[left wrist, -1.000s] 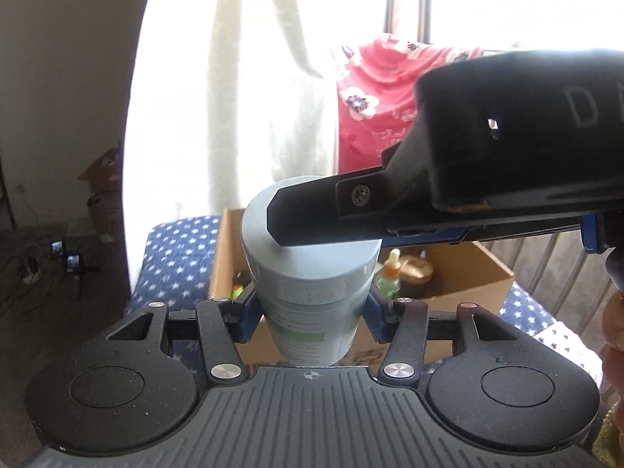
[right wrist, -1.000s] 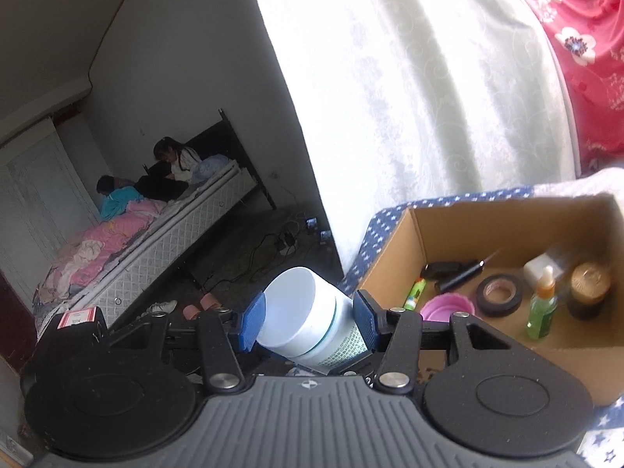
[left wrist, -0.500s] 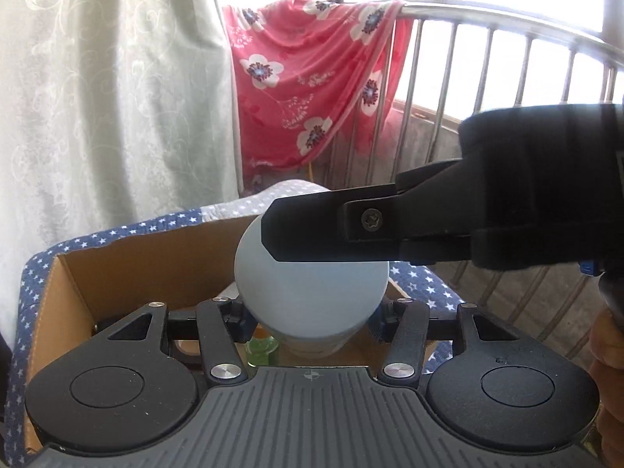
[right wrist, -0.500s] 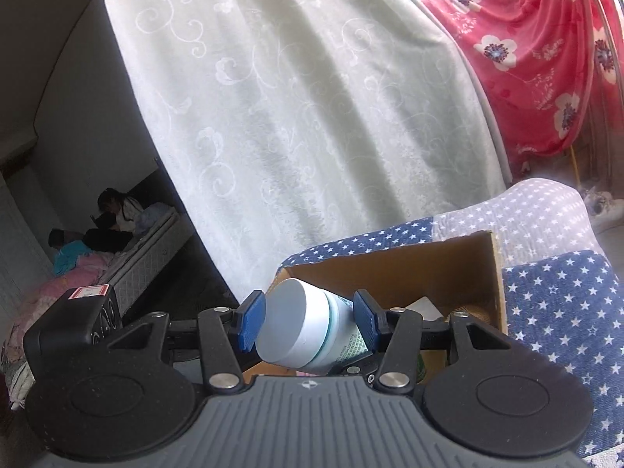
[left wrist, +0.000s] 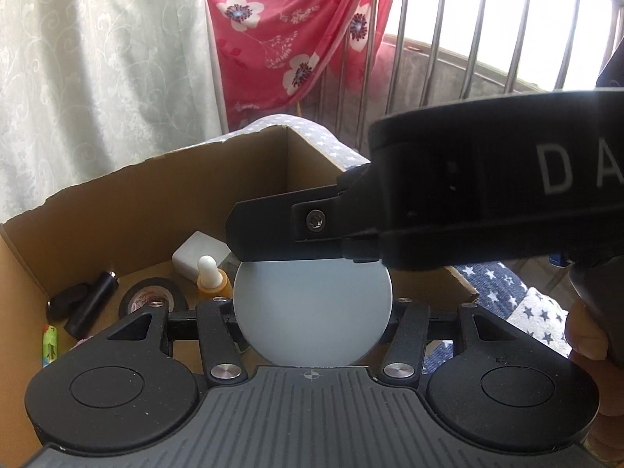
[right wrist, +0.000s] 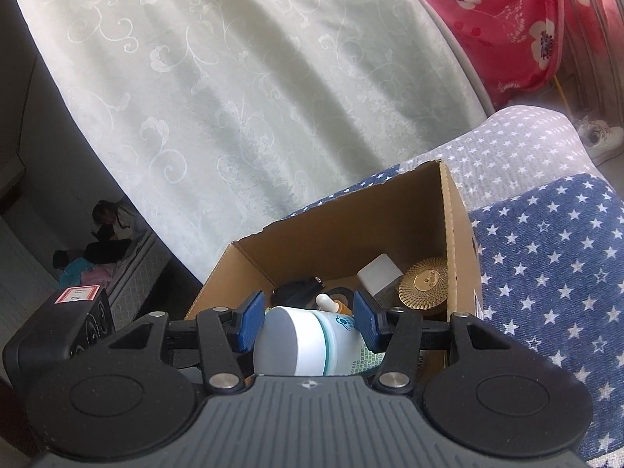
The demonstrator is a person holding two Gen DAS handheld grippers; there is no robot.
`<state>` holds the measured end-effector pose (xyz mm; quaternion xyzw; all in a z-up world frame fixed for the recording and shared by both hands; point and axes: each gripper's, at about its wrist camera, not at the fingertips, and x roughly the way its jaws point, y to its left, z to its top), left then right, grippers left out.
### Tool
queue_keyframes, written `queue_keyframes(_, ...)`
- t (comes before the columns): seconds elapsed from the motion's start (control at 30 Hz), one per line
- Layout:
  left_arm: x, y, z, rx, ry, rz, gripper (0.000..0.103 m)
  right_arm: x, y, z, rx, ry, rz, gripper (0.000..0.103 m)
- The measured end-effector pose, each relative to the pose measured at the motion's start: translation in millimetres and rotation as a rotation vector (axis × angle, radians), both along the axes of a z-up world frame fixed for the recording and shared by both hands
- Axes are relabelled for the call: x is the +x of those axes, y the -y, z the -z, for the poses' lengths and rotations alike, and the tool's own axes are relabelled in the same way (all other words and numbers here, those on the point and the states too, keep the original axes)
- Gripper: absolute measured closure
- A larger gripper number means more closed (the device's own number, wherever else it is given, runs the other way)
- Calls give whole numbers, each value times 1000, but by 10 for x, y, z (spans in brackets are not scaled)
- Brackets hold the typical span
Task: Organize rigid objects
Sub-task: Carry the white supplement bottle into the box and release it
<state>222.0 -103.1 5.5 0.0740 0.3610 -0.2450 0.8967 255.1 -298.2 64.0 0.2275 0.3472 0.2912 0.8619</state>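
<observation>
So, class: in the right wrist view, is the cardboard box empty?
No. The cardboard box already holds a gold lid, a white cube and other items.

**Box contents, counted**

One cardboard box (left wrist: 117,202). One white lidded jar (left wrist: 312,312), one dropper bottle (left wrist: 210,277), one black tape roll (left wrist: 150,296), one white charger block (left wrist: 197,254), one gold round lid (right wrist: 423,282), one green lighter (left wrist: 50,345).

Bright daylight through the window bars (left wrist: 448,35), blown-out glare there, fisheye-bent edges, dark vignetted corners
</observation>
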Motion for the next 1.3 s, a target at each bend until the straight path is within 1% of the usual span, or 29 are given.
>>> queue_keyframes(0.1,9,32,-3,25,6,-2,49,20,25,35,-21,-3,13,49)
queue_keyframes(0.23,36,90,29,43,8,4,47,56,117,85,-13,-17,32,50)
queue_keyframes(0.33,106,96,73,42,1,-3,47,56,161,88,-1,-15,40,50)
queue_keyframes(0.4,84,167,39,35,-2,-6,47,41,182,79,3,-9,42,50)
queue_keyframes(0.47,95,149,10,26,2,-10,47,22,203,63,6,-2,45,50)
queue_keyframes(0.5,34,98,-59,13,8,-13,47,10,221,49,9,3,47,50)
queue_keyframes(0.6,-43,-10,-136,-21,32,-24,45,-36,268,-3,15,20,58,50)
queue_keyframes(0.8,-202,-256,-315,-65,87,-69,44,-176,322,-145,1,57,70,50)
queue_keyframes(0.9,-306,-416,-377,-93,108,-99,42,-263,316,-216,-20,73,66,50)
queue_keyframes(1.03,-428,-587,-395,-100,128,-146,41,-399,243,-280,-36,82,44,49)
queue_keyframes(1.13,-528,-727,-356,-113,128,-181,38,-526,138,-281,-50,89,35,45)
queue_keyframes(1.2,-605,-823,-333,-118,133,-214,30,-633,43,-267,-60,97,30,42)
queue_keyframes(1.27,-690,-920,-323,-123,136,-242,27,-732,-49,-269,-71,113,42,33)
queue_keyframes(1.3,-722,-958,-322,-126,135,-254,23,-784,-100,-278,-80,125,53,30)
